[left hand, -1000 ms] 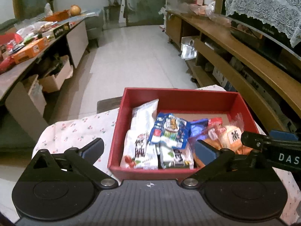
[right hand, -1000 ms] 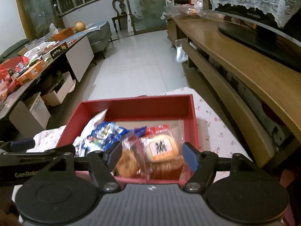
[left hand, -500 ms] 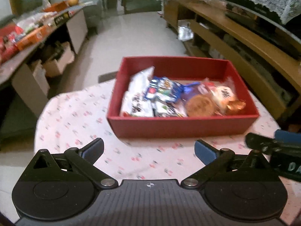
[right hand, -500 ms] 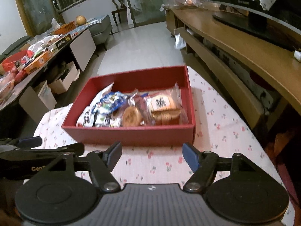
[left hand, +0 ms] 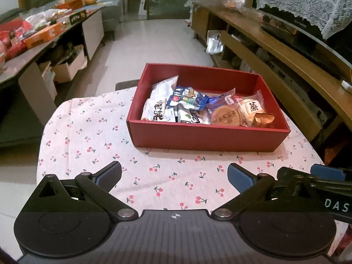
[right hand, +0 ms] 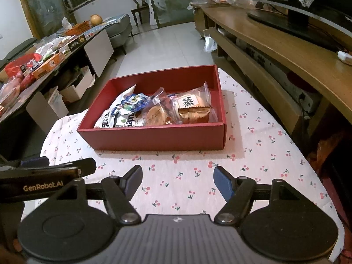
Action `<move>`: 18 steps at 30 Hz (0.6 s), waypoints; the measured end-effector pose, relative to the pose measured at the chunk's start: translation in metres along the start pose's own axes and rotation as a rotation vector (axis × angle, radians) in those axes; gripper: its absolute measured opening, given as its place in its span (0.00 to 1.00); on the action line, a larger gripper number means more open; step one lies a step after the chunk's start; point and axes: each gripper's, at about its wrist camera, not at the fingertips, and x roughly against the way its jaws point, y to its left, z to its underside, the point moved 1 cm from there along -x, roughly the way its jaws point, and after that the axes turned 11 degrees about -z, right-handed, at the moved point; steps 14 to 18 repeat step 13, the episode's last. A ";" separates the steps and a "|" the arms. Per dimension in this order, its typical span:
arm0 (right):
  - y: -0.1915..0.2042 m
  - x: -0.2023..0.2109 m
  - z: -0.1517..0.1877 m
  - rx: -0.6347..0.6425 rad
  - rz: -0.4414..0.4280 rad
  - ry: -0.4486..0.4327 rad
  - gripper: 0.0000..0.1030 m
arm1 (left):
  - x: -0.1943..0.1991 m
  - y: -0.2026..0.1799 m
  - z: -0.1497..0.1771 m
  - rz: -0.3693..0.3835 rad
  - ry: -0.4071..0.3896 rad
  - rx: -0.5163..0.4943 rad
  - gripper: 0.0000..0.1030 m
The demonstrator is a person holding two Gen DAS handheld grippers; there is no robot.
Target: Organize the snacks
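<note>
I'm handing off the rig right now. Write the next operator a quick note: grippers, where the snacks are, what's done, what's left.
Left gripper: open, holding nothing, above the tablecloth in front of the box.
Right gripper: open, holding nothing, beside the left one and also short of the box.
Red box: on the cloth, ahead of both grippers.
Snacks: all in the box, along its near side: white packet, blue packet, round cake, bun in a gold cup.
Done: no loose snacks show on the cloth.
Left: probably nothing here; the far half of the box has room if more come.
</note>
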 end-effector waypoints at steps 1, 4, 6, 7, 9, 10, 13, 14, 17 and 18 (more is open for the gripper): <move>0.001 0.001 0.001 0.001 -0.001 -0.001 0.82 | 0.002 0.000 0.001 0.001 -0.007 -0.003 1.00; 0.002 0.004 0.003 0.001 -0.003 -0.007 0.82 | 0.007 0.000 0.002 -0.007 -0.032 -0.012 1.00; 0.002 0.006 0.005 0.002 -0.003 -0.009 0.82 | 0.008 0.000 0.004 -0.002 -0.032 -0.014 1.00; 0.002 0.006 0.006 0.002 -0.002 -0.009 0.82 | 0.009 0.001 0.004 0.001 -0.030 -0.014 1.00; 0.002 0.007 0.007 0.003 -0.001 -0.008 0.82 | 0.010 0.001 0.006 0.003 -0.029 -0.018 1.00; 0.002 0.008 0.008 0.003 0.000 -0.007 0.82 | 0.010 0.001 0.007 0.002 -0.029 -0.022 1.00; 0.002 0.009 0.008 0.001 0.001 -0.008 0.82 | 0.011 -0.001 0.010 -0.003 -0.029 -0.037 1.00; 0.002 0.009 0.008 0.001 0.001 -0.008 0.82 | 0.011 -0.001 0.010 -0.003 -0.029 -0.037 1.00; 0.002 0.009 0.008 0.001 0.001 -0.008 0.82 | 0.011 -0.001 0.010 -0.003 -0.029 -0.037 1.00; 0.002 0.009 0.008 0.001 0.001 -0.008 0.82 | 0.011 -0.001 0.010 -0.003 -0.029 -0.037 1.00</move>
